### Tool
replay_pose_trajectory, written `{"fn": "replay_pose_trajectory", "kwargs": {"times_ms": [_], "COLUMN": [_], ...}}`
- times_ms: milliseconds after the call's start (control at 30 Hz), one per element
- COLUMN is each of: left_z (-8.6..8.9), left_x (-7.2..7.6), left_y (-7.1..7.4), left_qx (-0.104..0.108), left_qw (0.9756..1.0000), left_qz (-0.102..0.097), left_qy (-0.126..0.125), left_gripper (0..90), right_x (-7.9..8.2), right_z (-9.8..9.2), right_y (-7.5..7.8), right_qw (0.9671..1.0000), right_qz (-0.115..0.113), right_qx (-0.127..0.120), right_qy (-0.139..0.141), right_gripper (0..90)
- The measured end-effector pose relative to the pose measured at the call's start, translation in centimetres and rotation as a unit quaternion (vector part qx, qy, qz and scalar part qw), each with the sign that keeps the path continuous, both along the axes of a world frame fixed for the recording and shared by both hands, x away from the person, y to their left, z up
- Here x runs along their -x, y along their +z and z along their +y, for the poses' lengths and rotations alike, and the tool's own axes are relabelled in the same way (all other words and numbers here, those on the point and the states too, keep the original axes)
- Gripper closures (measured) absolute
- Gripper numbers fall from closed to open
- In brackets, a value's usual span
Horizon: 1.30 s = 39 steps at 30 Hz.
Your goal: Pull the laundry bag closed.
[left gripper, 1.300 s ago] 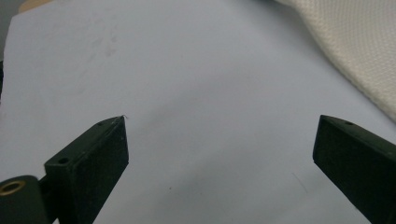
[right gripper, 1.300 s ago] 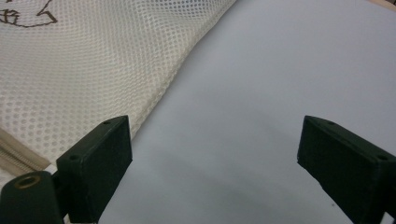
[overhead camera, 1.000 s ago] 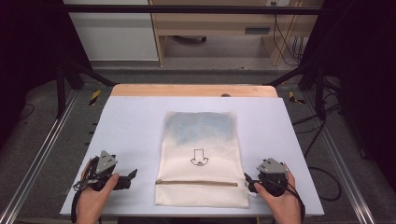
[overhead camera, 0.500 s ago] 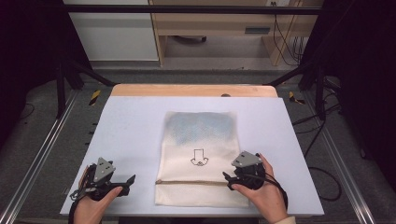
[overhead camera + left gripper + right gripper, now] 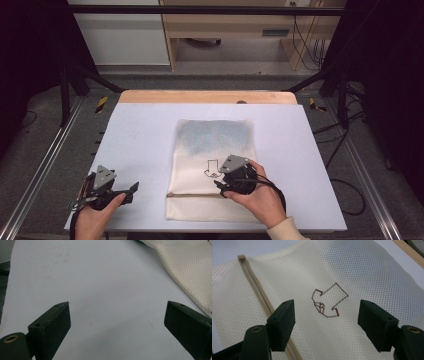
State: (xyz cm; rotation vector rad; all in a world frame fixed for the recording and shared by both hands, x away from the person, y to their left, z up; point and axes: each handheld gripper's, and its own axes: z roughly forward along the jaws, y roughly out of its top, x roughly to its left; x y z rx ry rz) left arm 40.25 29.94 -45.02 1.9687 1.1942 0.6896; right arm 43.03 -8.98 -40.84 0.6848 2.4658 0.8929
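We see the right gripper (image 5: 218, 183) shifted onto the cream mesh bag (image 5: 212, 150), jaws narrowing, empty; left gripper (image 5: 117, 322) gapes over smooth table (image 5: 145, 135).

You have one cream mesh fabric bag (image 5: 212, 165) lying flat on one white table top (image 5: 145, 140). The bag carries one hand-drawn brown arrow outline (image 5: 329, 300) and one tan zip line (image 5: 255, 287) across its lower part. You hold two black two-jaw grippers: one left gripper (image 5: 131, 190) and one right gripper (image 5: 220, 186), one in each hand. Each gripper has two black jaws, four in total, and one grey three-cornered plate, two in total. One wooden strip (image 5: 207, 96) borders the far table edge.
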Motion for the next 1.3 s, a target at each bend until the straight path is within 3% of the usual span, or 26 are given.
{"fn": "replay_pose_trajectory", "kwargs": {"times_ms": [133, 167, 367, 633, 800, 1300], "left_z": [0.2, 0.3, 0.5, 0.8, 1.1, 0.5], "left_x": [-0.1, -0.1, -0.1, 0.1, 0.5, 0.2], "left_y": [-0.1, -0.1, 0.1, -0.3, -0.1, -0.3], "left_qx": [0.006, 0.007, 0.012, 0.004, 0.013, 0.002], "left_qw": [1.0, 1.0, 0.9999, 1.0, 0.9999, 1.0], "left_qz": [-0.003, -0.003, -0.007, 0.0, -0.001, 0.003], "left_qy": [0.003, 0.004, 0.007, 0.008, 0.012, 0.002], "left_gripper": [6.5, 6.9, 6.9, 7.0, 7.0, 7.4], "right_x": [-0.1, -0.2, -0.4, 0.1, -0.1, -0.4], "right_z": [1.9, 2.7, 4.6, 7.0, 7.8, 10.6], "right_y": [0.3, 0.5, 0.8, 1.2, 1.1, 0.8], "right_qw": [0.9995, 0.9988, 0.9962, 0.9913, 0.9896, 0.9822], "right_qz": [0.014, 0.033, 0.05, 0.062, 0.066, 0.082], "right_qx": [0.016, 0.013, 0.038, 0.059, 0.063, 0.078], "right_qy": [0.023, 0.034, 0.06, 0.1, 0.111, 0.15], "right_gripper": [35.0, 36.8, 40.6, 46.7, 49.5, 70.8]}}
